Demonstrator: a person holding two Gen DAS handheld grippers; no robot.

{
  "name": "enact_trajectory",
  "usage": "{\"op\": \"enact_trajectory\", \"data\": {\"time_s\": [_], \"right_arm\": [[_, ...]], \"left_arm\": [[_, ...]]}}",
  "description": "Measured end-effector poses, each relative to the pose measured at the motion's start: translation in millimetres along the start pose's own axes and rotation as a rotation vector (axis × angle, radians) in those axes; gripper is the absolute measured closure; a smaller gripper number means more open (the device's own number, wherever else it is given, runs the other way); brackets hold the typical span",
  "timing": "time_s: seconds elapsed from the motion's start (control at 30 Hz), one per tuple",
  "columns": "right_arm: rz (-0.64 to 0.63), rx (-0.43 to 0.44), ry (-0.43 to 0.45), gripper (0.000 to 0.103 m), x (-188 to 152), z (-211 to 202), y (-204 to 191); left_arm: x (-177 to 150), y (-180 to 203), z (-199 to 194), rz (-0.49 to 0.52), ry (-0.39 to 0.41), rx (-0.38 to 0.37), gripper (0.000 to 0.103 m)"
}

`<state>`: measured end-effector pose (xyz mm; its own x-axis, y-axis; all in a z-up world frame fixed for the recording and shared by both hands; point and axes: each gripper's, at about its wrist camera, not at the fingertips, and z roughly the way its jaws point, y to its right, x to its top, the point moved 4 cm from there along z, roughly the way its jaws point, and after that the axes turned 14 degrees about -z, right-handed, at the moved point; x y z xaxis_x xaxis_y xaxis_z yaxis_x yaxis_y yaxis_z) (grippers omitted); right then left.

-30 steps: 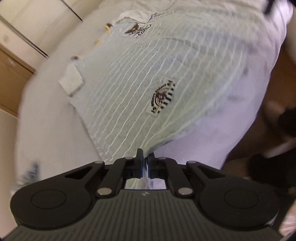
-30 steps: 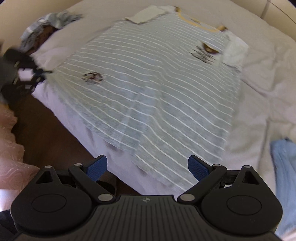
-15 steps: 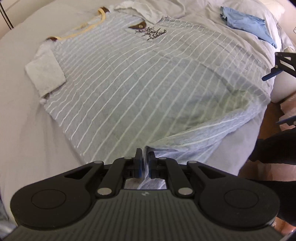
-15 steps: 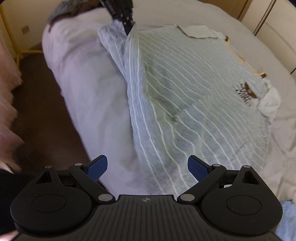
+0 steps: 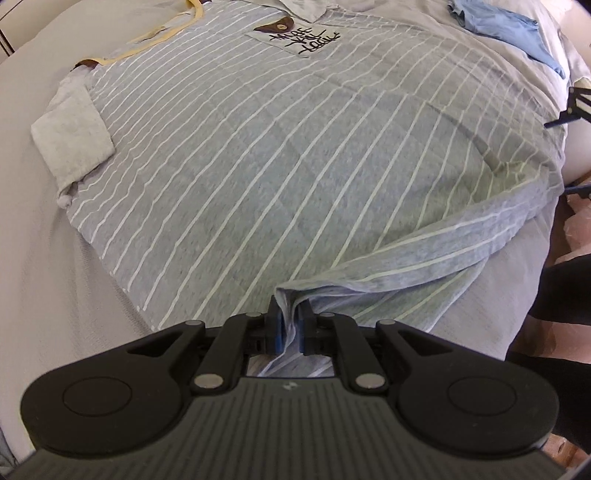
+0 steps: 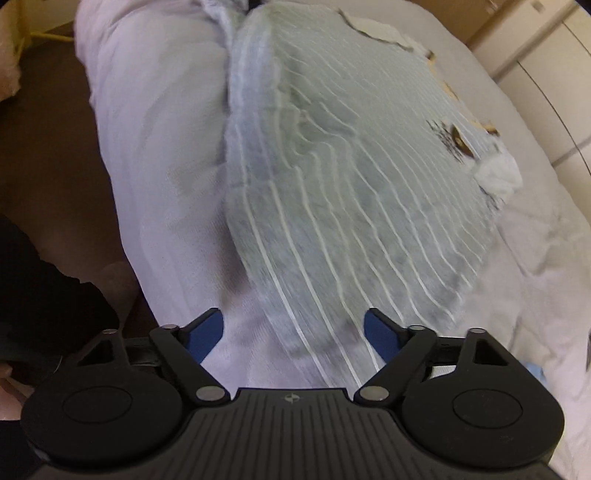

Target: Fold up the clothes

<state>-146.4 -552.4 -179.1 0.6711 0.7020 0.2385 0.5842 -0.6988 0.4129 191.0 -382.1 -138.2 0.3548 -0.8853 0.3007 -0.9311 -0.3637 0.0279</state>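
Left wrist view. Left gripper (image 5: 290,326) at lower centre, jaws pinching a bunched corner of the striped shirt (image 5: 280,155). Shirt grey with thin white stripes, spread flat across the white bed (image 5: 44,280) and filling most of the frame; hem edge lifted and folded over in a band running from the jaws toward right of centre. Yellow collar (image 5: 162,35) at upper left, pale sleeve (image 5: 72,147) at left, black lettering (image 5: 304,40) at top centre. Blue garment (image 5: 509,31) at upper right, on the bed, apart from the shirt.

Right wrist view, blurred. Right gripper (image 6: 293,334) at lower centre, jaws spread and closing; blue pads either side of the shirt's near edge (image 6: 314,332), not pressing it. Striped shirt (image 6: 354,155) across centre and upper right. Bed (image 6: 159,155) at left; dark floor (image 6: 44,147) beyond, far left.
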Motion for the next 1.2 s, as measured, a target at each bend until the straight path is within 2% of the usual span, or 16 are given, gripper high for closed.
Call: {"op": "enact_trajectory", "data": {"time_s": [0.1, 0.17, 0.2, 0.23, 0.3, 0.4, 0.53, 0.63, 0.8, 0.9, 0.97, 1.13, 1.2], "right_arm": [[0.01, 0.012, 0.019, 0.045, 4, 2, 9], [0.051, 0.02, 0.033, 0.048, 5, 0, 22], [0.074, 0.03, 0.036, 0.058, 5, -2, 29], [0.094, 0.053, 0.033, 0.078, 7, -2, 35], [0.108, 0.092, 0.03, 0.097, 12, -7, 48], [0.125, 0.153, 0.058, 0.098, 19, -26, 72], [0.184, 0.178, 0.061, 0.099, 25, -42, 123], [0.225, 0.15, 0.037, 0.099, 35, -30, 161], [0.316, 0.131, 0.01, 0.098, 46, 15, 214], [0.36, 0.138, -0.006, 0.084, 47, 38, 236], [0.392, 0.141, -0.007, 0.083, 43, 44, 246], [0.48, 0.151, 0.024, 0.058, 28, 36, 255], [0.52, 0.169, 0.039, 0.058, 21, 30, 251]], "left_arm": [[-2, 4, -6, 0.029, 0.004, 0.022, 0.096], [-3, 5, -11, 0.035, 0.009, 0.028, 0.096], [-4, 6, -14, 0.035, 0.01, 0.031, 0.096], [-5, 6, -16, 0.035, 0.007, 0.026, 0.096], [-8, 9, -24, 0.058, -0.004, 0.014, 0.097], [-11, 11, -42, 0.105, -0.02, -0.021, 0.097], [1, -10, -58, 0.058, 0.015, -0.038, 0.097], [19, -30, -52, -0.002, 0.046, -0.027, 0.097], [43, -54, -33, -0.077, 0.066, -0.007, 0.097], [38, -61, -39, -0.116, 0.067, -0.003, 0.096], [27, -67, -48, -0.152, 0.061, 0.008, 0.089], [-11, -78, -67, -0.367, 0.045, -0.032, 0.079], [-21, -75, -69, -0.419, 0.044, -0.056, 0.073]]}}
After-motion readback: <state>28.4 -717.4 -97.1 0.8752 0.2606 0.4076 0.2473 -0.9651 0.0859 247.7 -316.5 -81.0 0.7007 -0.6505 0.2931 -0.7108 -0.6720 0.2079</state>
